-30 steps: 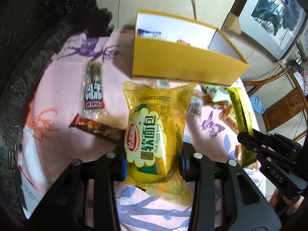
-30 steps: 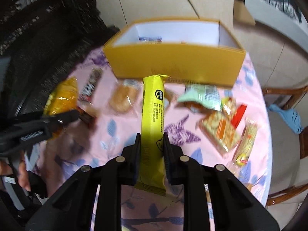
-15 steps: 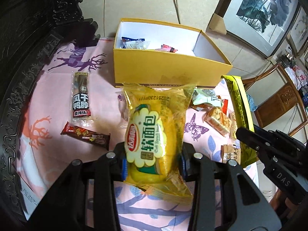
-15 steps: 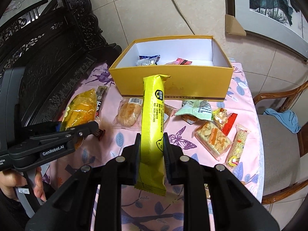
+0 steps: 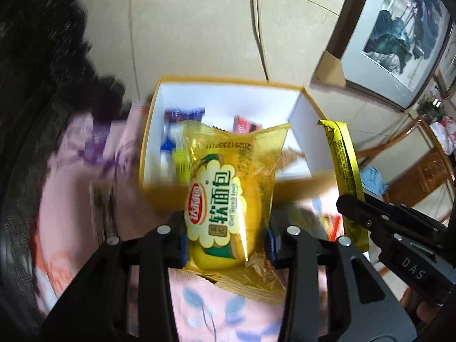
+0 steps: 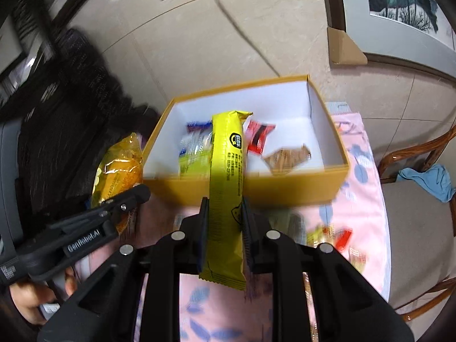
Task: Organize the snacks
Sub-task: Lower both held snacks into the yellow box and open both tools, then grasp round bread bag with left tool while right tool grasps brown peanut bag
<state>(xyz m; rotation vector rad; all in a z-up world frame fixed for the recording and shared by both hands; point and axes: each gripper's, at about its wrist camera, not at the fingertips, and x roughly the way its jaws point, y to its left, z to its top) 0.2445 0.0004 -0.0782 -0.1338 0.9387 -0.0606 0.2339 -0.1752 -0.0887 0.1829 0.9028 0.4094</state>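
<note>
One box (image 6: 285, 191), two held packets, perhaps four snacks inside.

Domestic dining room, as I see it: round table under a pink floral-print tablecloth (image 6: 367, 199); curved brown wooden chair (image 6: 404, 156); framed ink-wash landscape painting (image 5: 399, 28) leaning on the beige tiled floor (image 5: 199, 28); dark carved wooden furniture (image 6: 57, 91).

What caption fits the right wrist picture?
Right gripper holds a long yellow snack bar over the yellow box.
</note>
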